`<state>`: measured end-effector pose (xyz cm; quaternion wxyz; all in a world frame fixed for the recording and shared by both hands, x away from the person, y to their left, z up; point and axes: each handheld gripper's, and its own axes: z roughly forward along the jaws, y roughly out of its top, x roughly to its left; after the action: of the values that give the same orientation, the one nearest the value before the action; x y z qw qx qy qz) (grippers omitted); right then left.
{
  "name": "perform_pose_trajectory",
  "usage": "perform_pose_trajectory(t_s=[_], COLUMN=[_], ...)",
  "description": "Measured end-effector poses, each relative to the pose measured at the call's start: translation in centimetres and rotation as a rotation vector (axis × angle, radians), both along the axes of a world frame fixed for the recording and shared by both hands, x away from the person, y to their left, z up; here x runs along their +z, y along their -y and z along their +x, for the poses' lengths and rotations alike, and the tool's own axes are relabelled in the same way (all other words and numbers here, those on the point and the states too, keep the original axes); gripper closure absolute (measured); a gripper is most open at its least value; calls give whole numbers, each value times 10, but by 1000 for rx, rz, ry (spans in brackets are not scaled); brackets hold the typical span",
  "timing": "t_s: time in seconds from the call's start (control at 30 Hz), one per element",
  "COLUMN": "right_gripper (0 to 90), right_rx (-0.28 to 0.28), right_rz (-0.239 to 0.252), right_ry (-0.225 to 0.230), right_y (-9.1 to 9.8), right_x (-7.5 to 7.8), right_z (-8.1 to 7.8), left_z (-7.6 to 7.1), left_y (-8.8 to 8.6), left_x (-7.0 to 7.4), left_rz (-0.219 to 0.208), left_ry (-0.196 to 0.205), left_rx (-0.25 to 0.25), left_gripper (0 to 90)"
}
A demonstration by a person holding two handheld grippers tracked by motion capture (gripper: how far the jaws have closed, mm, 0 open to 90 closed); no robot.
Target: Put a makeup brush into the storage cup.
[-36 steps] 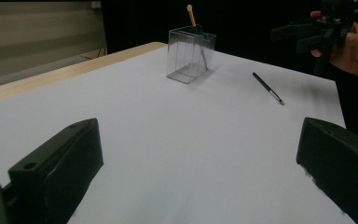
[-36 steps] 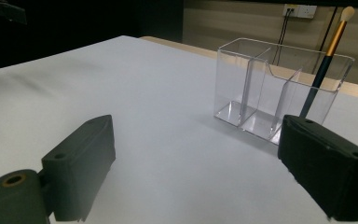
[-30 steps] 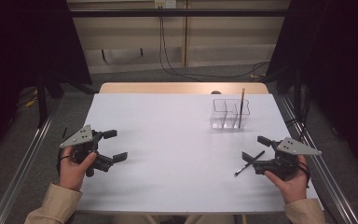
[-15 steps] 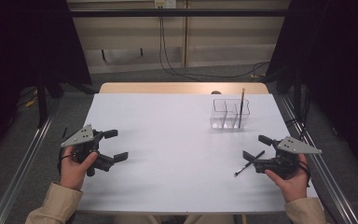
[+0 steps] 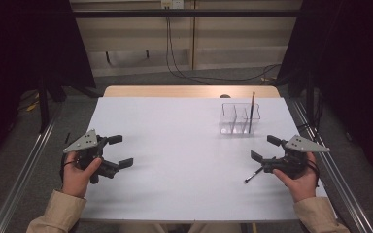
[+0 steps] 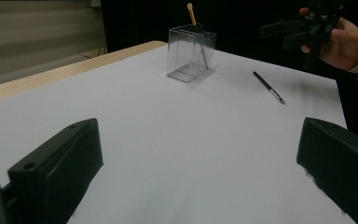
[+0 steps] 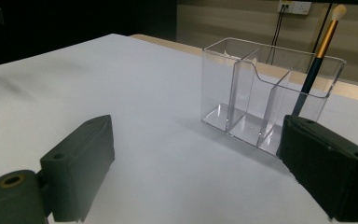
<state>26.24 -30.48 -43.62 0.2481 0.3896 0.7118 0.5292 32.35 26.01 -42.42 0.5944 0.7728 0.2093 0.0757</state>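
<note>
The white tabletop [image 5: 184, 160] lies bare across its middle and left, so there is wide open room between the two grippers. The left gripper [image 5: 111, 151] sits near the left edge, its fingers spread with nothing between them; in its own view only flat white surface lies ahead of it. The right gripper [image 5: 267, 148] is held close to the right edge, fingers likewise spread and empty, with the metal rail [image 5: 342, 179] running just beyond the hand. A dark pen [image 5: 253, 175] lies flat on the tabletop just beside the right gripper, under and a little to the near side of its fingers, its tip pointing toward the near edge; whether it touches them cannot be told. Farther back on the right stands a clear organiser [image 5: 239, 118] with three compartments, well apart from both grippers and short of the far edge, where a strip of bare wood [image 5: 189, 91] shows. A brush [image 7: 318, 55] stands tilted in its right-hand compartment, rising above the rim. In the right gripper view the organiser stands straight ahead.
</note>
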Motion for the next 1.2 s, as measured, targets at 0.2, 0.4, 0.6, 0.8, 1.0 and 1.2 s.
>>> perform_pose_trajectory(t_s=[0.2,0.4,0.6,0.8,1.0,1.2], right_gripper=[99,99,98,99,91,90], right_rx=[-4,-1,6,6,11,32], right_rz=[2,-3,-14,-21,-34,-70], right_ry=[-11,-18,-20,-25,-44,-104], right_y=[1,-1,-4,-2,1,5], right_x=[-2,-3,-3,-3,-4,-3], right_z=[10,20,26,27,29,31], left_z=[0,-3,-3,-3,-2,0], left_y=[-2,-6,-8,-6,-6,-4], left_x=[-2,-2,-1,-1,-1,-1], left_rz=[1,0,-2,-6,-3,-1], left_ry=[-5,-8,-2,-4,-5,-6], left_rx=[3,11,16,15,12,5], left_gripper=[1,1,1,1,1,1])
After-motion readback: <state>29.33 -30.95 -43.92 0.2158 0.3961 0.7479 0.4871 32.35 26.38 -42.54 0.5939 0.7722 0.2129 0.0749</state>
